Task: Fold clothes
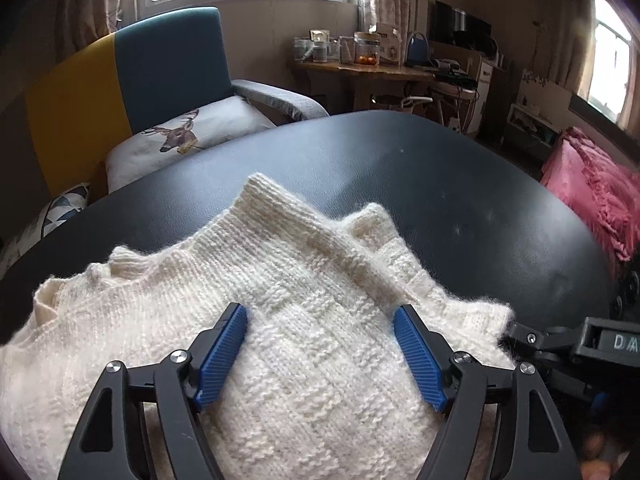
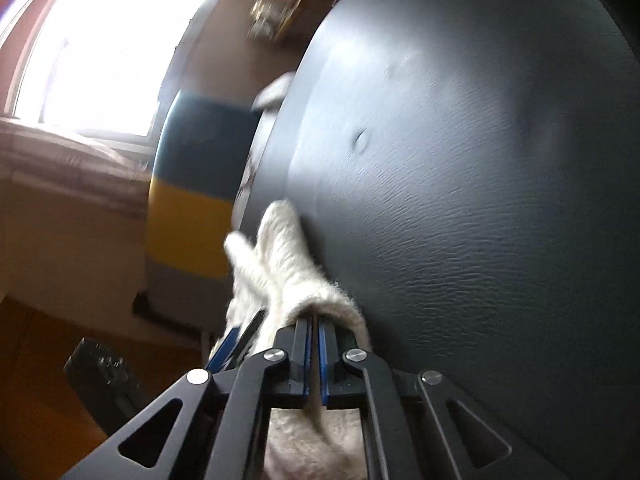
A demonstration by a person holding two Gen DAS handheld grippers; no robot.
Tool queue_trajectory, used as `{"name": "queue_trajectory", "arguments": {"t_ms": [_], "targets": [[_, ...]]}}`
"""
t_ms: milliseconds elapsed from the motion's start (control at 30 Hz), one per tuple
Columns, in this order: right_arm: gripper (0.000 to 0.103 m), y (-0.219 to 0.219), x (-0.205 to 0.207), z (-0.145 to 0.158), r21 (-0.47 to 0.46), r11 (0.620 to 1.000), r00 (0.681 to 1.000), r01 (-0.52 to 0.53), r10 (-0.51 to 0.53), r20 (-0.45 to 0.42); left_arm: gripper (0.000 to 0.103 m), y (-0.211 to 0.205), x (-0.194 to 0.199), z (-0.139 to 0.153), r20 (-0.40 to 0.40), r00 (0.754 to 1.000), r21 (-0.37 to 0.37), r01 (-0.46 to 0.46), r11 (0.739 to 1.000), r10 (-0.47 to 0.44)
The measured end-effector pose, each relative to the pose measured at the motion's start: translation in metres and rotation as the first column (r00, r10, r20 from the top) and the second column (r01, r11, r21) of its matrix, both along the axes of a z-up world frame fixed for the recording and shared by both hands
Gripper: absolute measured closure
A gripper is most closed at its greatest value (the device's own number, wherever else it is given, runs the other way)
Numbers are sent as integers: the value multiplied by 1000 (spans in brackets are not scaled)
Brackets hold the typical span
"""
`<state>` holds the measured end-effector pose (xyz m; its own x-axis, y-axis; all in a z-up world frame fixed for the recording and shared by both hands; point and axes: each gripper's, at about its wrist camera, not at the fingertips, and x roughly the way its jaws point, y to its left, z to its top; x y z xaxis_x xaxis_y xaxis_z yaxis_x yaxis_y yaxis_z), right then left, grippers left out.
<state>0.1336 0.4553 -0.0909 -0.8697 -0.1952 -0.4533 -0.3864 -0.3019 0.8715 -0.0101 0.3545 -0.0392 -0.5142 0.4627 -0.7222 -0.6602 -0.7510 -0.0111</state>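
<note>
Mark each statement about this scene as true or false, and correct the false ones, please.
1. The left gripper is open above the cream sweater. True.
2. The right gripper is wide open and holds nothing. False: its jaws are shut on a knit edge of the sweater.
3. The sweater lies on a dark table. True.
4. The sweater is red. False: it is cream-white; the pink thing is a blanket beside the table.
5. The armchair behind the table is yellow and teal. True.
</note>
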Motion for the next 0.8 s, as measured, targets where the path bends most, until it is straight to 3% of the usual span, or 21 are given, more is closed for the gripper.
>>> {"name": "queue_trajectory", "arguments": {"t_ms": [100, 167, 267, 333, 467, 600, 667, 800], "targets": [[99, -9, -5, -3, -33, 998, 998, -49, 48, -43, 26, -5, 1, 13, -23, 1000, 50, -8, 999, 9], [98, -5, 1, 1, -19, 996, 994, -91, 90, -55, 26, -8, 1, 20, -81, 995, 48, -48, 998, 52], [98, 1, -15, 2, -12, 992, 990, -127, 126, -63, 26, -7, -9, 10, -37, 997, 25, -64, 998, 65], [98, 4, -20, 0, 4, 994, 993, -105, 105, -53, 26, -3, -14, -3, -7, 998, -26, -68, 997, 68], [103, 11, -8, -1, 45, 999, 1000, 2, -3, 27, 20, 1, -18, -9, 7, 998, -37, -63, 997, 63], [102, 7, 18, -1, 32, 999, 999, -1, 0, 38, 13, 6, -18, -13, 18, 999, -55, -41, 998, 42], [94, 1, 28, 9, 81, 996, 999, -33, 30, 45, 12, 4, -18, -13, 24, 999, -49, -38, 998, 39], [93, 3, 43, 54, 316, 946, 997, -77, 82, -1, 9, 6, -16, -16, 25, 999, -52, -33, 998, 34]]}}
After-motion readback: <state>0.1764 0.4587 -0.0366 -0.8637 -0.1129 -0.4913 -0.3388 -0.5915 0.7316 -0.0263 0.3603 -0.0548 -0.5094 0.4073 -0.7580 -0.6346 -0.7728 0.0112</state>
